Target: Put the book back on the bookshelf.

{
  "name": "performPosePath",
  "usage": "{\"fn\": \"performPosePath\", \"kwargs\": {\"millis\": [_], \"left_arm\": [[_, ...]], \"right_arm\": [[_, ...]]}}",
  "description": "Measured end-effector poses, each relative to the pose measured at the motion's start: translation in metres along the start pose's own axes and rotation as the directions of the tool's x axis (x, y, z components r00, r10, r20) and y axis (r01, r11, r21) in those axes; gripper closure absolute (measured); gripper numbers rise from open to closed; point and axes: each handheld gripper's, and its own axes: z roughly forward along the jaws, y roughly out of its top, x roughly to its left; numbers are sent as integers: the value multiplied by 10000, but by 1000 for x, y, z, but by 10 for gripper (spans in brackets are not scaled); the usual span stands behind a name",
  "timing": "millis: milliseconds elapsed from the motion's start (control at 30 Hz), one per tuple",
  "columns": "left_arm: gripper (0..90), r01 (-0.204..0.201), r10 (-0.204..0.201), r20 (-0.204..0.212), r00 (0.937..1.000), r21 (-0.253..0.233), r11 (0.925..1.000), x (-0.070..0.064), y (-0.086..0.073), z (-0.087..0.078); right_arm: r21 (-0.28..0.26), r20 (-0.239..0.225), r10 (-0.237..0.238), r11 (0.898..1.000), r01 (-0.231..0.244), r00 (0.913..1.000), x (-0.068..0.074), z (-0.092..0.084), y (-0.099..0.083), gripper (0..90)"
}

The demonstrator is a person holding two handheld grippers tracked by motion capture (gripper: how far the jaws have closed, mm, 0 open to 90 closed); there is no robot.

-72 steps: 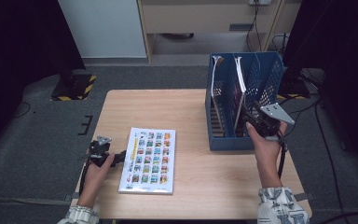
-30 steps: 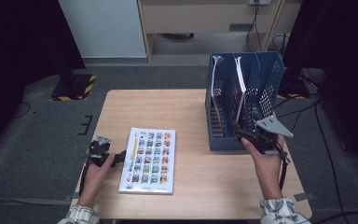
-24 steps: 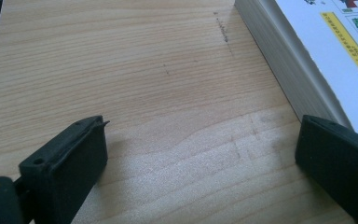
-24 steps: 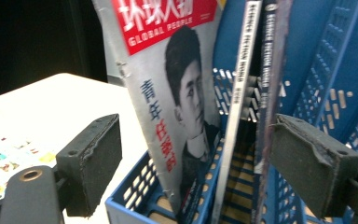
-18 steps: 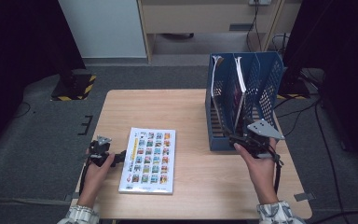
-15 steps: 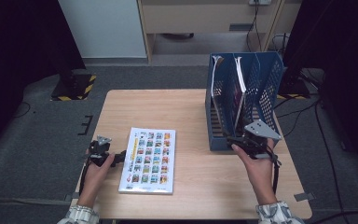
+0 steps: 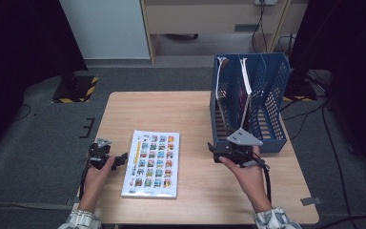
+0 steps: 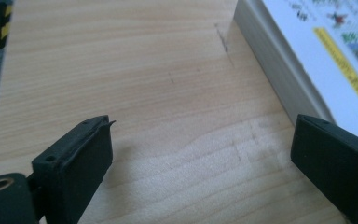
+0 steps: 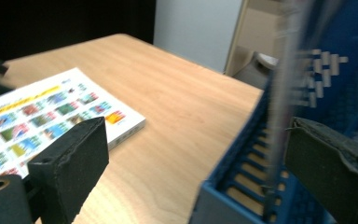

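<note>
High view: the wooden table [image 7: 190,109] carries a blue mesh file rack [image 7: 271,86] at its far right, standing upright with several slots. Two thin books or folders [image 7: 240,93] stand on edge in its left slots, their white spines up; the right slots look bare. A picture book [image 7: 151,163] with a grid of small coloured pictures lies flat at the near left, well apart from the rack. The right gripper [image 7: 215,151] hangs just in front of the rack's near left corner, its jaws having just been opening, now wide with nothing between them. The left gripper [image 7: 122,159] rests just beside the book's left edge, jaws spread and empty.
</note>
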Motion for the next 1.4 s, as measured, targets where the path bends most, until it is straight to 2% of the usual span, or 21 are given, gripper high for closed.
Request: {"fn": "performPosePath", "kwargs": {"millis": [33,67,167,233,367,433,467,600,667,767,933,1000,1033,1200,1233,1300,1333,1400], "left_arm": [[59,0,0,0,10000,0,10000,0,0,0],[61,97,-96,91,9999,-197,9998,0,2,-3],[64,63,-59,186,9998,-214,9998,-2,3,-5],[64,81,-65,424,9991,-390,9992,-5,5,-7],[71,-103,142,761,9970,-516,9986,-12,9,-10],[71,-174,220,852,9961,-543,9984,-15,10,-11],[72,-179,230,1019,9945,-513,9985,-18,11,-12],[85,-322,383,1208,9919,-518,9981,-24,14,-14],[90,-334,394,1492,9880,-424,9985,-31,16,-13],[94,-500,542,1566,9862,-308,9983,-38,17,-10],[99,-491,519,1608,9856,-215,9986,-45,19,-6],[99,-646,662,1599,9849,-153,9978,-48,18,-4],[100,-728,727,1554,9852,-55,9973,-49,18,-1],[99,-906,877,1558,9839,114,9958,-53,17,4],[99,-953,915,1571,9833,168,9953,-55,17,6],[100,-881,836,1656,9826,201,9959,-56,17,7],[101,-692,641,1778,9820,226,9973,-57,17,8],[107,-731,686,1741,9823,198,9971,-57,18,8]], "right_arm": [[0,0,0,10000,0,10000,0,0,0,71],[109,-109,-166,9998,167,9998,7,4,-1,70],[250,-249,-340,9991,346,9991,15,9,-3,69],[418,-429,-472,9979,490,9980,21,14,-5,71],[608,-704,-753,9950,796,9947,34,24,-9,71],[640,-727,-790,9944,837,9942,36,25,-10,71],[717,-811,-834,9934,892,9932,41,29,-11,70],[762,-788,-827,9931,887,9935,45,33,-13,68],[791,-851,-1037,9907,1104,9910,51,38,-14,64],[845,-989,-1189,9882,1274,9880,58,43,-14,68],[995,-1130,-1554,9810,1668,9814,69,51,-16,96],[1201,-1311,-1543,9781,1701,9793,74,56,-16,104],[1245,-1456,-1686,9744,1871,9749,79,60,-16,116],[1280,-1691,-1564,9755,1790,9731,88,71,-15,121],[1390,-1857,-1409,9759,1679,9725,92,78,-16,125],[1472,-1900,-1346,9754,1638,9725,93,81,-16,125],[1737,-2124,-775,9780,1157,9741,93,88,-18,122],[1920,-2346,-266,9787,732,9717,92,96,-20,112]]}}
